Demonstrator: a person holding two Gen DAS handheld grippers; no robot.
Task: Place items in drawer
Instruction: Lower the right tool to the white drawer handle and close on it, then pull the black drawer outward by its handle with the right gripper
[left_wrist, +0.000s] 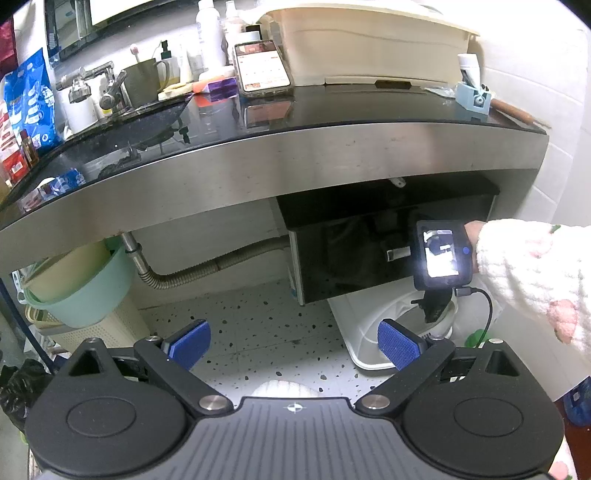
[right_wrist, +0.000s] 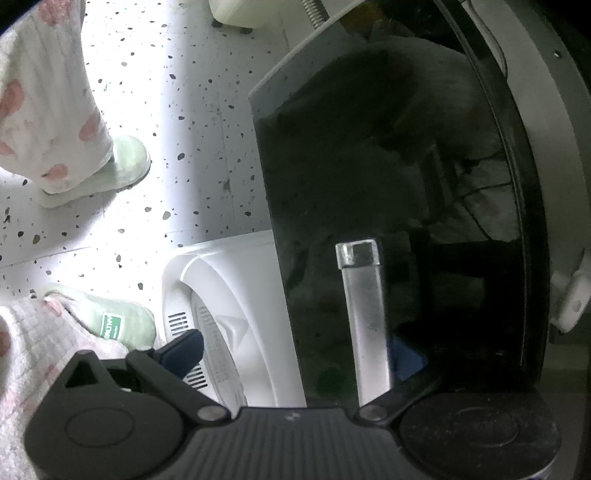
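- Drawer, glossy black front (left_wrist: 354, 254), looks barely open, ahead of the wide-open, empty left gripper (left_wrist: 293, 341).
- Right gripper (right_wrist: 295, 354) straddles the drawer's silver bar handle (right_wrist: 364, 314), jaws apart, not clamped.
- No items placed yet.

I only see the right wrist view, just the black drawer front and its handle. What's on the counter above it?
Observer: A phone with a lit screen sits on the black counter, right beside a cream tub.
Operator: Is the left gripper carrying anything yet?
Observer: No. The left gripper is open and empty, its blue fingers spread wide above the speckled floor.
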